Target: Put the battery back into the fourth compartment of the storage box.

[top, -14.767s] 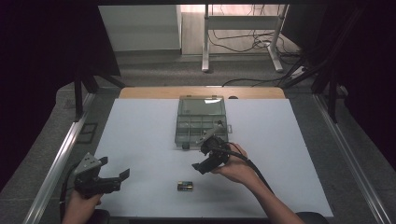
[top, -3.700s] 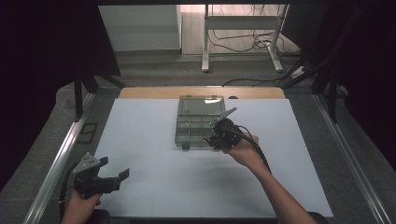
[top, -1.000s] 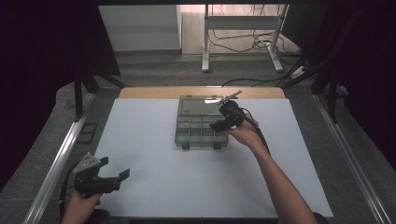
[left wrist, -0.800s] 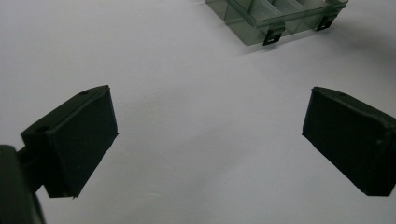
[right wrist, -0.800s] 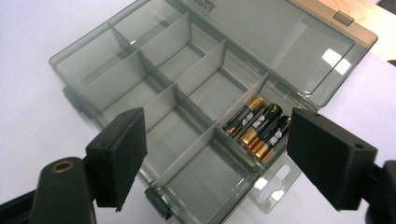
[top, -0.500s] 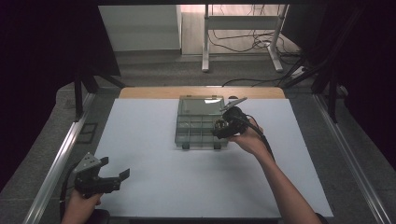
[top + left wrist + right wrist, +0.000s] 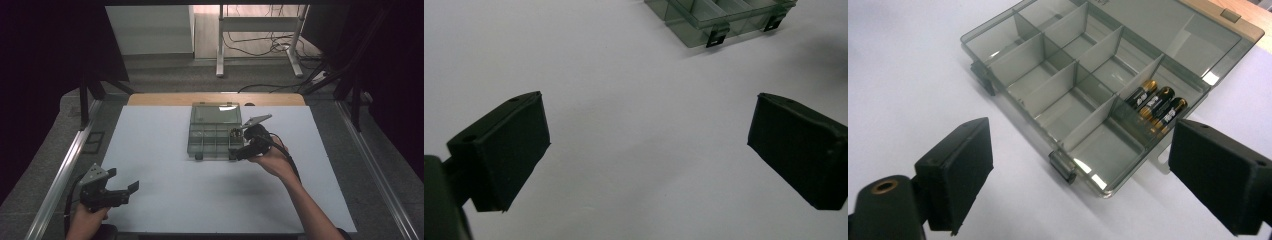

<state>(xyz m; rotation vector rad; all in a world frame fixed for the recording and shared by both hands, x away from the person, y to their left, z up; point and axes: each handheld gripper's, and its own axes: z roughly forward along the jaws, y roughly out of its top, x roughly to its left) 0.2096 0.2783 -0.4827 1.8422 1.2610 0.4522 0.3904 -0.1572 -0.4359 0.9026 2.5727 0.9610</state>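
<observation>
A smoky clear compartment box (image 7: pixel 1058 100) lies on the white table with its lid open flat behind it. Three black-and-gold batteries (image 7: pixel 1155 106) lie side by side in one far compartment, and the other cells look empty. My right gripper (image 7: pixel 1083 172) hovers just off the box's near corner. Its jaws have just been opening and stand open with nothing between them. In the high view this gripper (image 7: pixel 239 146) is at the right front corner of the box (image 7: pixel 215 131). My left gripper (image 7: pixel 122 181) rests open at the table's near left, empty (image 7: pixel 649 145).
A white mat (image 7: pixel 220 200) covers the table, with a wooden strip (image 7: pixel 150 98) along the far edge. Metal rails (image 7: pixel 65 170) run along both sides. Two black latches (image 7: pixel 716 37) hang from the box's front wall.
My right hand has drawn back from over the box toward its near right corner, and its jaws have widened. The left hand has stayed put.
</observation>
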